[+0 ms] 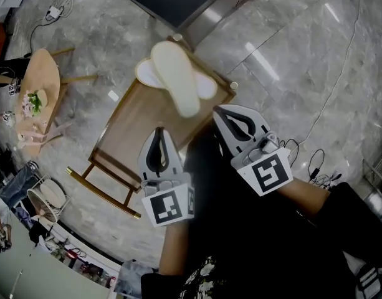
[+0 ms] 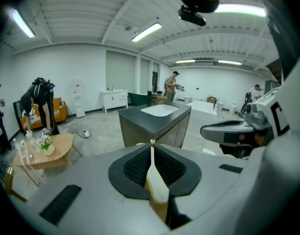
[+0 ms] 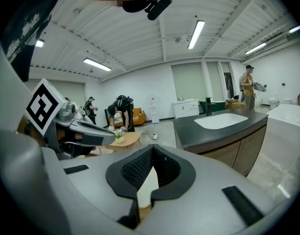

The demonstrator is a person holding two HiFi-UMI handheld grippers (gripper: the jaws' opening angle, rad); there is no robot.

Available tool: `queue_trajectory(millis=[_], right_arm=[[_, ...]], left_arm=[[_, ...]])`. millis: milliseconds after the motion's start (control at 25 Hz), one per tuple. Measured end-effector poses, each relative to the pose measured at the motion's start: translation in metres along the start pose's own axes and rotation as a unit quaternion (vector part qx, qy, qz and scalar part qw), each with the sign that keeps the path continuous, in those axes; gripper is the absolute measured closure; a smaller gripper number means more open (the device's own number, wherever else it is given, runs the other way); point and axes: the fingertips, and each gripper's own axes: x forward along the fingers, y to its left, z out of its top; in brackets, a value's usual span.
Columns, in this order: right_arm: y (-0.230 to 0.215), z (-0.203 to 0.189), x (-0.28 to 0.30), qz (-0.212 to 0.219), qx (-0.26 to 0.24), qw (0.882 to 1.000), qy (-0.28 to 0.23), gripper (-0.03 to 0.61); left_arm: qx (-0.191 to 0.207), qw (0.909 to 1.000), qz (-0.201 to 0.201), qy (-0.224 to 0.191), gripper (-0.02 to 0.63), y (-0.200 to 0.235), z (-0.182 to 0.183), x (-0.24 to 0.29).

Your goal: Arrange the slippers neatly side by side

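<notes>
on the rack (image 1: 138,126), slippers (image 1: 176,78) crossed, lower slipper (image 1: 207,86) half-hidden

Slipper (image 1: 176,83) apparently atop second slipper (image 1: 206,87), on table (image 1: 147,124)

A wooden counter (image 1: 134,126) stands on a grey marble floor (image 1: 290,55), with a small round wooden table (image 1: 42,73) bearing flowers (image 1: 33,101) well apart to its left and cables (image 1: 315,164) lying on the floor to its right. Further off are a dark island (image 2: 145,126) with a white sink (image 2: 159,110), a white cabinet (image 2: 114,98), an orange sofa (image 2: 59,112) and a person bending over (image 2: 39,102).
</notes>
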Motion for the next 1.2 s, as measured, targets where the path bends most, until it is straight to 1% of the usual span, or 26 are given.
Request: queue_trajectory(millis=[120, 160, 200, 240, 320, 560, 840, 1040, 1200], right_arm=[[0.002, -0.013, 0.003, 0.004, 0.014, 1.0, 0.015, 0.58], [0.002, -0.018, 0.003, 0.001, 0.017, 1.0, 0.02, 0.58], [0.001, -0.023, 0.004, -0.001, 0.018, 0.999, 0.026, 0.58], [0.001, -0.028, 0.006, -0.002, 0.016, 0.999, 0.033, 0.58], [-0.001, -0.038, 0.009, -0.001, 0.01, 0.999, 0.045, 0.58], [-0.009, -0.059, 0.015, -0.001, 0.008, 0.997, 0.073, 0.58], [-0.016, -0.072, 0.029, -0.005, 0.016, 0.996, 0.086, 0.58], [-0.02, -0.082, 0.031, -0.008, 0.027, 0.995, 0.098, 0.58], [-0.021, -0.088, 0.034, -0.009, 0.028, 0.994, 0.103, 0.58]], left_arm=[[-0.013, 0.9996, -0.015, 0.019, 0.601, -0.001, -0.015, 0.01], [-0.02, 0.9993, -0.021, 0.025, 0.583, -0.001, -0.021, 0.014], [-0.028, 0.9988, -0.025, 0.032, 0.532, 0.0, -0.028, 0.018], [-0.038, 0.9982, -0.027, 0.038, 0.525, 0.002, -0.035, 0.022], [-0.051, 0.9972, -0.025, 0.048, 0.523, 0.007, -0.048, 0.03], [-0.063, 0.995, -0.028, 0.073, 0.497, 0.009, -0.074, 0.051], [-0.09, 0.9895, -0.038, 0.106, 0.477, 0.008, -0.102, 0.072], [-0.121, 0.9813, -0.048, 0.142, 0.456, 0.005, -0.128, 0.086], [-0.175, 0.9678, -0.049, 0.174, 0.453, 0.009, -0.149, 0.094]])
